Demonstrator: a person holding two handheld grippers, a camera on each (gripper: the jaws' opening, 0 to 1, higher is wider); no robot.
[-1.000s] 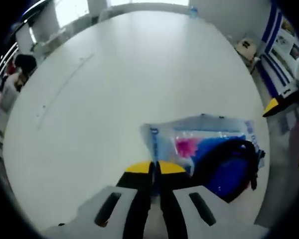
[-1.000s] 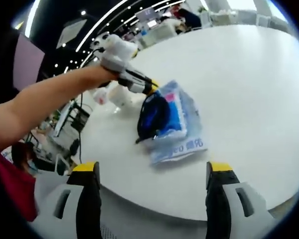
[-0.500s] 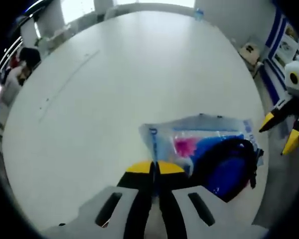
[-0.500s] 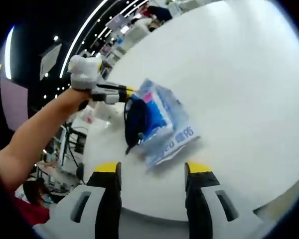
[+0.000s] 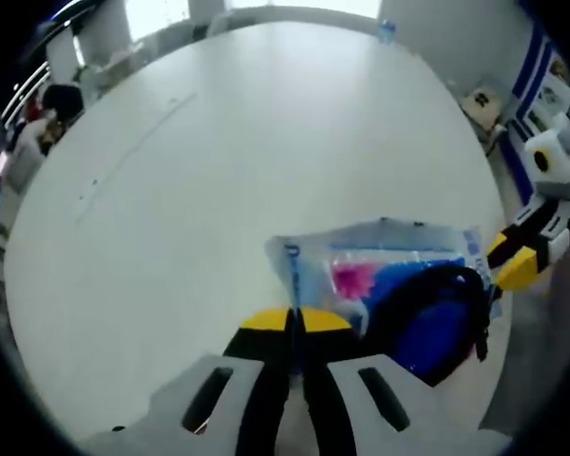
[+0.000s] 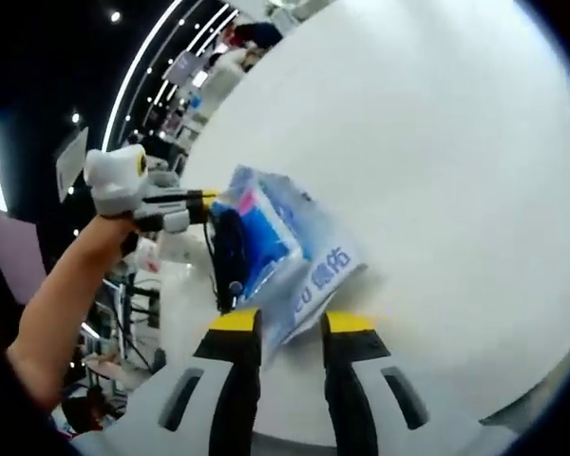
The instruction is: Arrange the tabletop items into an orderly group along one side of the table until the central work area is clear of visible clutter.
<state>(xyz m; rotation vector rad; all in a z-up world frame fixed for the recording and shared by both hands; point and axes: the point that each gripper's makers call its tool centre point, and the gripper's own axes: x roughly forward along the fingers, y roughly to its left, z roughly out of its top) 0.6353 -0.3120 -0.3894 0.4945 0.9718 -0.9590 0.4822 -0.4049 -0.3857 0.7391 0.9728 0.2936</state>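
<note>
A clear plastic bag (image 5: 389, 261) printed in blue lies near the edge of the white table (image 5: 228, 161). Pink and blue items show inside it, and a dark blue, black-edged pouch (image 5: 437, 323) lies with it. My left gripper (image 5: 295, 319) is shut, its yellow tips pinching the bag's near corner. In the right gripper view the same gripper (image 6: 207, 198), held by a person's hand, sits at the far end of the bag (image 6: 294, 256). My right gripper (image 6: 292, 323) is narrowly open, with the bag's printed corner between its jaws. It appears in the left gripper view (image 5: 509, 258) at the bag's right edge.
The round white table spreads wide and bare beyond the bag. A small bottle (image 5: 387, 28) stands at its far rim. The table edge (image 6: 427, 380) runs close to my right gripper. Desks, chairs and people fill the dim background (image 6: 152, 123).
My right gripper has come in to the bag's printed corner and its jaws have narrowed from wide apart to a small gap. The left gripper stays shut at the bag's other end.
</note>
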